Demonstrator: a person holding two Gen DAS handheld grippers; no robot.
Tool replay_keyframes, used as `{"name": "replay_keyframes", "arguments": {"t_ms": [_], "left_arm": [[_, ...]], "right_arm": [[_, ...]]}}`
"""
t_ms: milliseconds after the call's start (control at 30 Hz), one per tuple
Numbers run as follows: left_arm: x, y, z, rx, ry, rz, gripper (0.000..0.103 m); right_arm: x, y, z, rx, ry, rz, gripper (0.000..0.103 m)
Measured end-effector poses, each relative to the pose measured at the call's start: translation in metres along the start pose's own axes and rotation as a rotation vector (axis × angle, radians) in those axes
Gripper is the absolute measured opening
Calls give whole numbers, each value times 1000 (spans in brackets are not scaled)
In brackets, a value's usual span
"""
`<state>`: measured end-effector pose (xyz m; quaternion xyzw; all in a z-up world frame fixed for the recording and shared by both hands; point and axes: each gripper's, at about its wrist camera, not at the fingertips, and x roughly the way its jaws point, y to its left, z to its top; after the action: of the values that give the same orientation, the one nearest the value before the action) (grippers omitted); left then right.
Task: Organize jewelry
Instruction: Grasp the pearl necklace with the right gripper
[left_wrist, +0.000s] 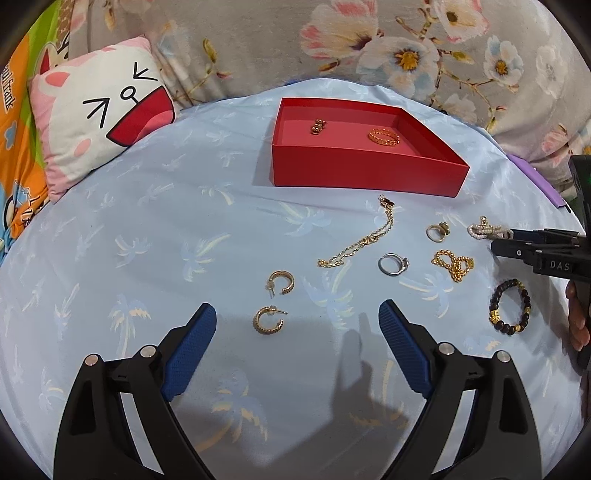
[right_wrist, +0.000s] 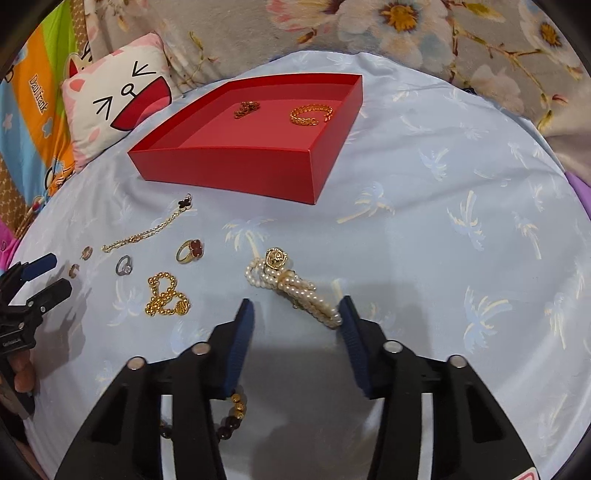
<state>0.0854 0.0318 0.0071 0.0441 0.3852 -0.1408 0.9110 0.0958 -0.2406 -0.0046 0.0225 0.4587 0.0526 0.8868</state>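
Observation:
A red box (left_wrist: 365, 168) (right_wrist: 236, 170) sits on the blue cloth and holds two gold pieces (left_wrist: 384, 137) (right_wrist: 309, 114). Loose jewelry lies in front of it: two gold hoop earrings (left_wrist: 267, 320), a gold chain (left_wrist: 364, 242), a silver ring (left_wrist: 393, 264), a gold bead bracelet (left_wrist: 452, 263) (right_wrist: 166, 294), a dark bead bracelet (left_wrist: 509, 307), a ring with a red stone (right_wrist: 190, 251). My left gripper (left_wrist: 297, 317) is open above the hoops. My right gripper (right_wrist: 297, 310) is open around the near end of a pearl bracelet (right_wrist: 291, 286); its right pad touches the pearls.
A cat-face cushion (left_wrist: 99, 110) (right_wrist: 118, 96) lies at the back left. Floral grey bedding (left_wrist: 369, 44) runs behind the blue cloth (left_wrist: 184, 240). The right gripper's fingers (left_wrist: 517, 243) show at the right edge of the left wrist view.

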Motion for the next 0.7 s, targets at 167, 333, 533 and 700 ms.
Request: {"name": "replay_keyframes", "arguments": {"t_ms": [167,333,533,700], "left_arm": [[0,2,0,-6,3,-3,87],[0,2,0,-6,3,-3,87],[-2,-3,-1,12,-9,-9,87],[-7,-29,-6,36,47,-115,87]], "right_arm": [[-1,5,-1,-16,3,11,35],[5,6,7,-11,-9,9,35],[-1,-3,4,42,-10,13,11],[-24,-13,0,106,-48,-29,10]]}}
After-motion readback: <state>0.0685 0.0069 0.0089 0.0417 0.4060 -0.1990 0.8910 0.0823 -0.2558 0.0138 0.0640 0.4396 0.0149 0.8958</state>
